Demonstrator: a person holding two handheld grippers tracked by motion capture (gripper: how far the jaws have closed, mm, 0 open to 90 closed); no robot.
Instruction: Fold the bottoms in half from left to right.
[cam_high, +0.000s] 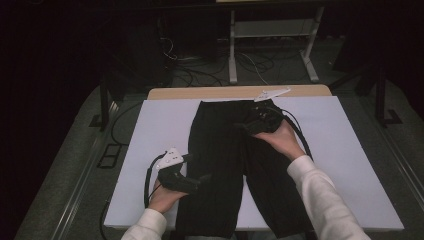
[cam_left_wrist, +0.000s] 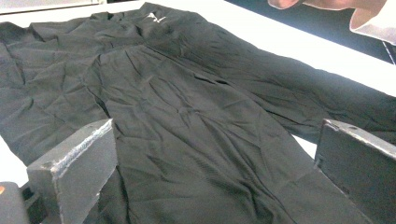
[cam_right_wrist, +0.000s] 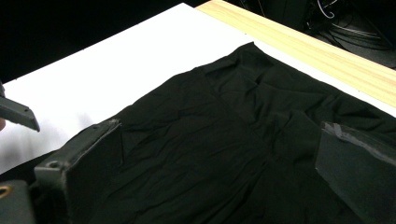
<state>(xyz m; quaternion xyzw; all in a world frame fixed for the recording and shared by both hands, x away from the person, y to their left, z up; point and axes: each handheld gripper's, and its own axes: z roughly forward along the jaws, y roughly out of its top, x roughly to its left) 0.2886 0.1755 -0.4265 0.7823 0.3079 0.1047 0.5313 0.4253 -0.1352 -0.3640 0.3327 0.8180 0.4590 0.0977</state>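
A pair of black trousers (cam_high: 220, 150) lies flat on the white board (cam_high: 145, 145), waist at the far end and legs toward me. My left gripper (cam_high: 200, 178) hovers over the outer edge of the left leg, pointing right. In its own view, my left gripper (cam_left_wrist: 215, 177) has its jaws wide apart over wrinkled cloth (cam_left_wrist: 187, 116), holding nothing. My right gripper (cam_high: 245, 126) sits over the hip area near the waist, pointing left. Seen in the right gripper view, my right gripper (cam_right_wrist: 215, 177) is open above the trousers (cam_right_wrist: 224, 140).
The board rests on a wooden table whose far edge (cam_high: 200, 92) shows beyond the waistband, and that wooden edge (cam_right_wrist: 303, 46) also appears in the right gripper view. Cables (cam_high: 200, 70) and a white frame's legs (cam_high: 232, 50) stand on the dark floor behind. White board space (cam_high: 350, 150) flanks the trousers.
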